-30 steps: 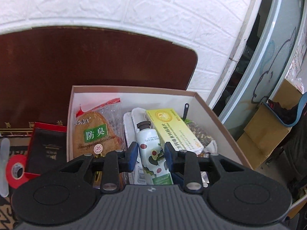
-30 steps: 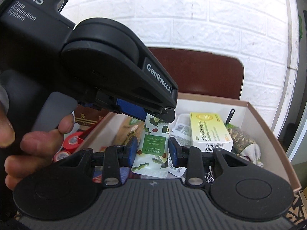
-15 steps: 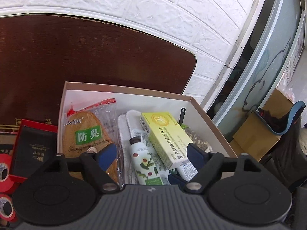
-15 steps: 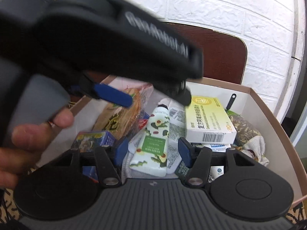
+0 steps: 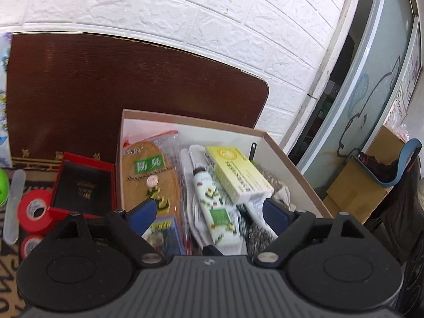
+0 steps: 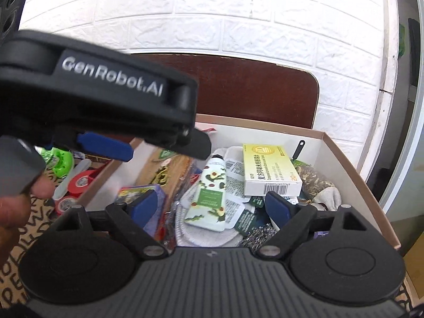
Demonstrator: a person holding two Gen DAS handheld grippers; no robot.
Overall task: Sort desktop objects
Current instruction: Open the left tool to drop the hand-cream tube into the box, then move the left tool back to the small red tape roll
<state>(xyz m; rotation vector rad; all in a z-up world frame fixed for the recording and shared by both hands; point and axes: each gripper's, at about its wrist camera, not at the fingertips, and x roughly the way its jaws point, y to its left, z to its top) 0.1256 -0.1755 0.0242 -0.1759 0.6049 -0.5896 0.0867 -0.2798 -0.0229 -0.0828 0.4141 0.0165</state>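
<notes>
A white hand-cream tube (image 5: 212,198) with a green label lies flat in the cardboard box (image 5: 291,164), beside a yellow medicine box (image 5: 238,175) and a bagged insole (image 5: 151,175). My left gripper (image 5: 209,212) hovers over the box's near end, its jaws opening, and the tube lies loose below the gap. The right gripper (image 6: 210,206) is also opening above the same tube (image 6: 212,188), with neither pad touching it. In the right wrist view the left gripper's body (image 6: 106,92) fills the upper left, held by a person's hand (image 6: 16,204).
Left of the box stand a red case with a black lining (image 5: 82,185), two red tape rolls (image 5: 34,209), a clear stick (image 5: 14,206) and a green item (image 6: 62,161). A dark brown tabletop (image 5: 106,92) meets a white brick wall behind. Steel wool (image 6: 254,235) lies in the box.
Both grippers held the tube a second ago. They opened wide and the tube dropped flat into the box. The left gripper has shifted to the left.
</notes>
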